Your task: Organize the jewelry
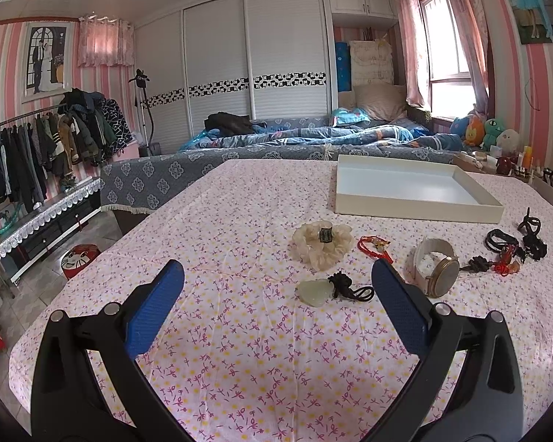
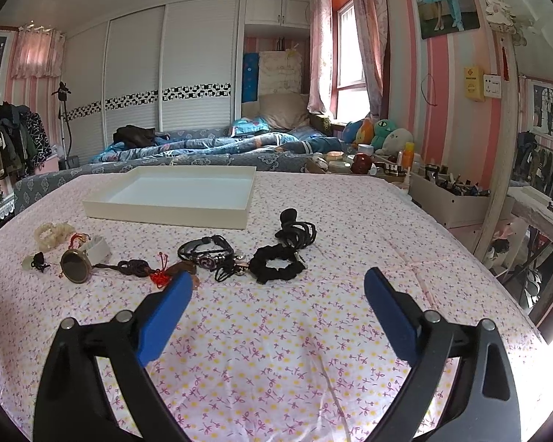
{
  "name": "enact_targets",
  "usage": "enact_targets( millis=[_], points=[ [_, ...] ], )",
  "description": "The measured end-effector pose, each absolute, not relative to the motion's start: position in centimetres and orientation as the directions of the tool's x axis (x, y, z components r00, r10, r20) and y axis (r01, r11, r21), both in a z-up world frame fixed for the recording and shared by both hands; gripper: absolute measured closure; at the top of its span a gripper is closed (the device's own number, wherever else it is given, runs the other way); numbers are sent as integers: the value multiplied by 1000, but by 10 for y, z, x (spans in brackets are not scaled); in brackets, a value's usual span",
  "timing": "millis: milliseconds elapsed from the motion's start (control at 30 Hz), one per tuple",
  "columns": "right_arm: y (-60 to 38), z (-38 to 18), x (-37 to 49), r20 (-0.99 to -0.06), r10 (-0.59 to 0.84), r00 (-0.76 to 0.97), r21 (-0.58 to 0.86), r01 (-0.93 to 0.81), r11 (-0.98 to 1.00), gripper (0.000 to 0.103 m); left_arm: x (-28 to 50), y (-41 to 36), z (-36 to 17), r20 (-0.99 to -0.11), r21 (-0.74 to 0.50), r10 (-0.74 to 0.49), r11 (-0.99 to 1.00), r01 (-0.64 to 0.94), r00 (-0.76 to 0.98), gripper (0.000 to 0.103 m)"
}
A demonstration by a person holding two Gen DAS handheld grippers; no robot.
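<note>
Pink-striped bedroom walls frame a table under a floral cloth (image 1: 239, 331), and both tools hover above it. Left gripper (image 1: 276, 276) has its jaws spread wide, nothing between the blue pads, and just past its right finger lies a pale jade pendant (image 1: 312, 292) on a black cord. A little farther off sits the cream scrunchie (image 1: 320, 245), with a red cord charm (image 1: 374, 247) to its right and the white-strapped watch (image 1: 437, 267) just right of that finger. Right gripper (image 2: 278, 281) is equally wide open and empty-handed (blue pads well apart). Ahead of it, near its left finger, lies the black scrunchie (image 2: 276, 267), with a beaded black bracelet (image 2: 206, 252) left of it and coiled black cords (image 2: 296, 230) beyond. At the far side waits the white tray (image 2: 173, 199), bare inside.
</note>
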State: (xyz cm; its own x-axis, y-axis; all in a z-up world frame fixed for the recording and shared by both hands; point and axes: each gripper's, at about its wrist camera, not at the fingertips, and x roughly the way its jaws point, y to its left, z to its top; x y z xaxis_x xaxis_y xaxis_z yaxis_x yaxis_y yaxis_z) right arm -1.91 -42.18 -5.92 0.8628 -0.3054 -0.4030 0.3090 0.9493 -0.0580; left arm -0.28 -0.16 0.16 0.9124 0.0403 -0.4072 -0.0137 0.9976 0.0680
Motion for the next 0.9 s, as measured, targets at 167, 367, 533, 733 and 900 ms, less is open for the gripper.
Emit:
enact_targets(
  millis=[167,367,533,733,900],
  points=[
    [-422,-60,-17,-408,-304,861,-61,306,950,9,0,-3,1,-423,74,33,997,-2,905,3],
    [-424,-60,-17,-408,-298,863,-48,306,951,9,8,-7,-2,-463,89,21,996,23,886,3],
    [-432,-56,-5,-452,-225,863,30,268,963,9,26,-8,-2,-544,33,-45,997,75,838,3],
    [-431,-36,41,-483,-154,862,37,196,980,12,65,-3,29,-522,28,-49,997,74,852,3],
    [-426,-39,78,-541,-61,839,63,112,992,31,109,-12,16,-582,70,-58,990,121,811,3]
  ],
)
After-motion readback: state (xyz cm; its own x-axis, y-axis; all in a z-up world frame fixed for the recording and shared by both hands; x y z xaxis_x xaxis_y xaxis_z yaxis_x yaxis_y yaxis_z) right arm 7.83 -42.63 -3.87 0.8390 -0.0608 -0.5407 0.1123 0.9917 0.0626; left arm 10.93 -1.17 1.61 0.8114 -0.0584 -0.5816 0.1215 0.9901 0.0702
